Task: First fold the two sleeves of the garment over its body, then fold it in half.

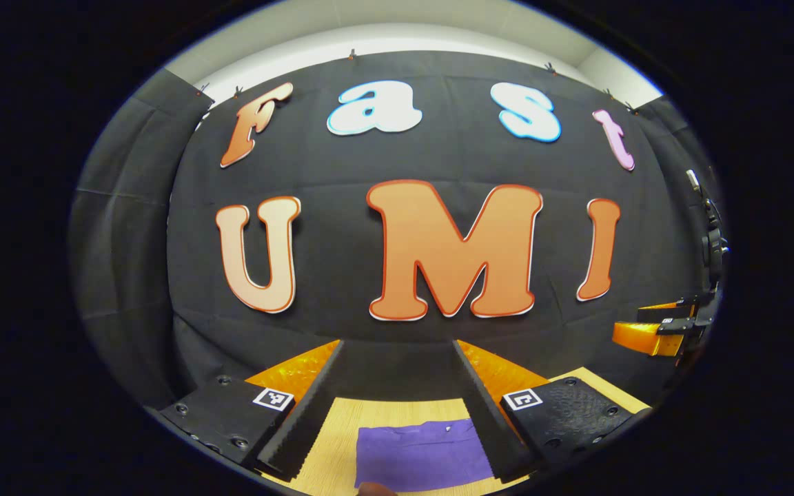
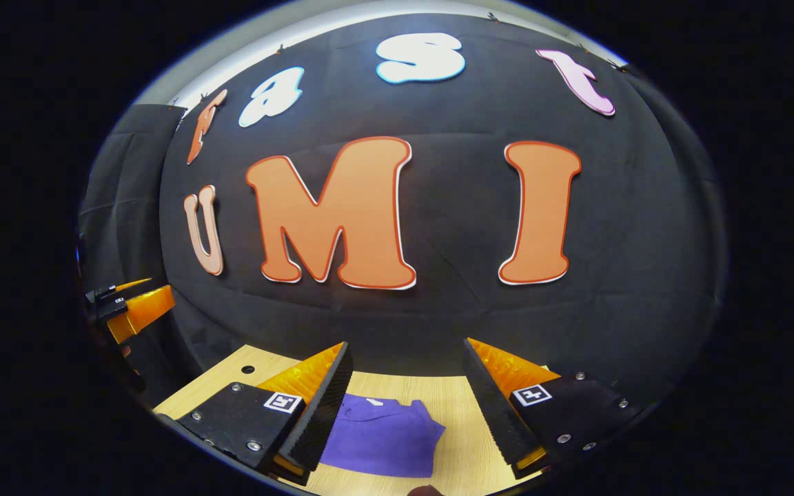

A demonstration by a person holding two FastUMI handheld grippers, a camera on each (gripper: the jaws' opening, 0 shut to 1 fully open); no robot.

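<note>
Item: purple soft-cloth garment, lying flat on the pale wood-grain surface; a small white tag shows near its far edge. In the right gripper view the same garment has one corner or sleeve end jutting toward the right; how far it has been folded cannot be told from either view.

Left hand-held gripper: fingers spread wide, nothing between them, raised above the garment and pointing at the booth wall. It also appears at the left edge of the right gripper view.

Right hand-held gripper: fingers likewise apart and empty, held above the surface with the garment below and slightly left of its gap. It appears at the right edge of the left gripper view, well apart from the garment.

Handling note (judgement): both tools are high and level, so the step in hand is the descent. Tip each one down, settle on a sleeve end or hem corner, pinch one layer only, and carry the cloth low so it lies without wrinkling.

Surface: light wood, one small round hole near its far left corner.

Room: black cloth wall behind, white ceiling band above.
</note>
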